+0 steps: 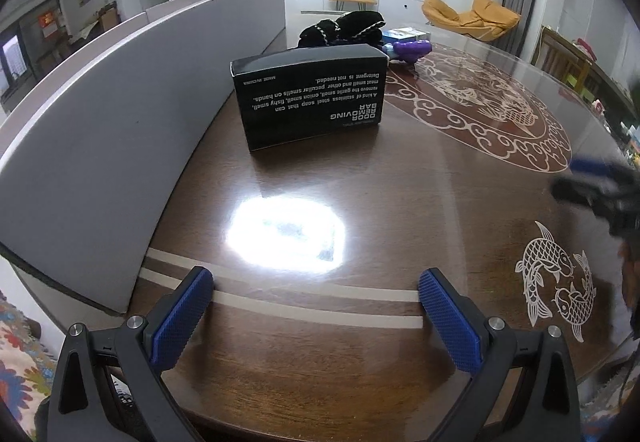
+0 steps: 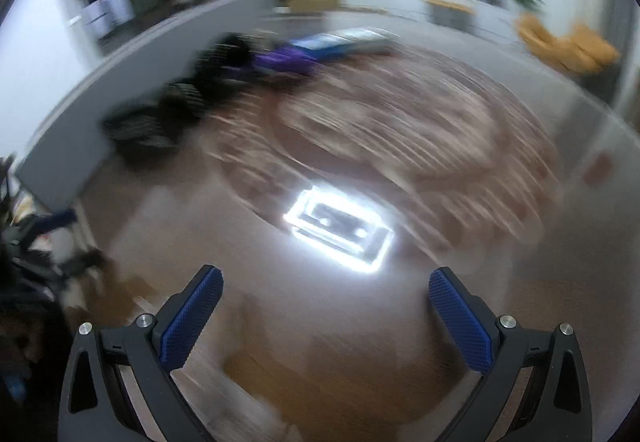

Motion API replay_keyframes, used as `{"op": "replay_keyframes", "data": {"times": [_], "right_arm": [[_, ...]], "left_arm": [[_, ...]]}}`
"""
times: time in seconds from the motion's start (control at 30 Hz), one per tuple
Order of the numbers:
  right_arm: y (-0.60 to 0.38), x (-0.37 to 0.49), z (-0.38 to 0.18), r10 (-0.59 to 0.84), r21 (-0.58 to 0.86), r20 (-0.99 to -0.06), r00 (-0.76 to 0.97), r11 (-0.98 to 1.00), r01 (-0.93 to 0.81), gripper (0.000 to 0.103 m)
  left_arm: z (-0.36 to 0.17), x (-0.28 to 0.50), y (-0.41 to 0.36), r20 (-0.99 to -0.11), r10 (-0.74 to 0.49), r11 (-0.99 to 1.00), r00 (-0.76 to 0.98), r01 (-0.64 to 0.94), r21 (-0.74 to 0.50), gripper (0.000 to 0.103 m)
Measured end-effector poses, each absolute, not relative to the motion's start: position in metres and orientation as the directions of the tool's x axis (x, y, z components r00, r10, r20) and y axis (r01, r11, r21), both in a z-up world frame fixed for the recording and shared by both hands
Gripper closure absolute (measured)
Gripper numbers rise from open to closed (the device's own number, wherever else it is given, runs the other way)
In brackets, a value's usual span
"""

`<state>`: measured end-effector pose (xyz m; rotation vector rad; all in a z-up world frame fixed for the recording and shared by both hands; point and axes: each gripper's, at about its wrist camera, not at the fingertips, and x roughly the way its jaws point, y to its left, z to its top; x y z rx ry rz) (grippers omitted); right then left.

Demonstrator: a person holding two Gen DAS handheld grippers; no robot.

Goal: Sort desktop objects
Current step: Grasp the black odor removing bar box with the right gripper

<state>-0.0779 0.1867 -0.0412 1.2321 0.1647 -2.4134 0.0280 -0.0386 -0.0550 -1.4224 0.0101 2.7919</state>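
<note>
Left tongs (image 1: 316, 288) spread wide, nothing between the blue pads, low over the near edge of the shiny brown desk (image 1: 400, 202). Right tongs (image 2: 326, 290) spread wide too and empty, out over the desk in a very blurry picture. Straight ahead of the left tongs, well apart: a black box (image 1: 310, 96) standing on its long edge, white letters upside down, just beside the grey wall panel (image 1: 120, 130) on the left. Behind the box: a black fuzzy heap (image 1: 344, 28), a purple thing (image 1: 408, 49), and a flat blue and white box (image 1: 404, 32), all close together near the far side. In the right view, the same dark shapes, the purple thing and the blue box, all smeared, so hard to tell more. About the black box: probably light and stiff, made of thin card, maybe with a small heavy bar inside, going by the words on it. Smooth sides, so maybe a bit slippery. Easy to tip over, standing tall and thin like that. Best spot to hold, most likely: across the thin way, one pad on the front face and one on the back, near the middle. Gentle squeeze, or the card may dent.
</note>
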Motion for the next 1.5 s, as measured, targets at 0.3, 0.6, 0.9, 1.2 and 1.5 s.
{"op": "replay_keyframes", "data": {"times": [0.3,0.6,0.9,1.2,1.5], "right_arm": [[-0.003,-0.137,0.007,-0.516,-0.074,-0.762,-0.391,-0.530,0.845,0.000],[-0.017,-0.149,-0.021,-0.424,0.058,-0.888,-0.180,-0.492,0.869,0.069],[0.187,-0.150,-0.056,-0.579,0.501,-0.800,-0.157,-0.788,0.357,0.026],[0.182,-0.129,-0.039,-0.486,0.331,-0.827,-0.282,-0.827,0.455,0.011],[0.133,-0.112,-0.056,-0.274,0.029,-0.855,-0.441,-0.874,0.486,0.043]], "left_arm": [[-0.055,0.027,-0.037,-0.804,-0.011,-1.000,-0.594,0.014,0.003,0.000],[-0.054,0.026,-0.040,-0.809,-0.004,-1.000,-0.588,0.003,0.002,0.000],[-0.054,0.019,-0.038,-0.808,-0.009,-1.000,-0.589,0.014,0.001,0.000],[-0.058,0.016,-0.034,-0.799,-0.029,-0.999,-0.601,0.049,-0.001,0.000],[-0.057,0.022,-0.030,-0.806,-0.009,-1.000,-0.592,0.004,0.008,0.000]]}}
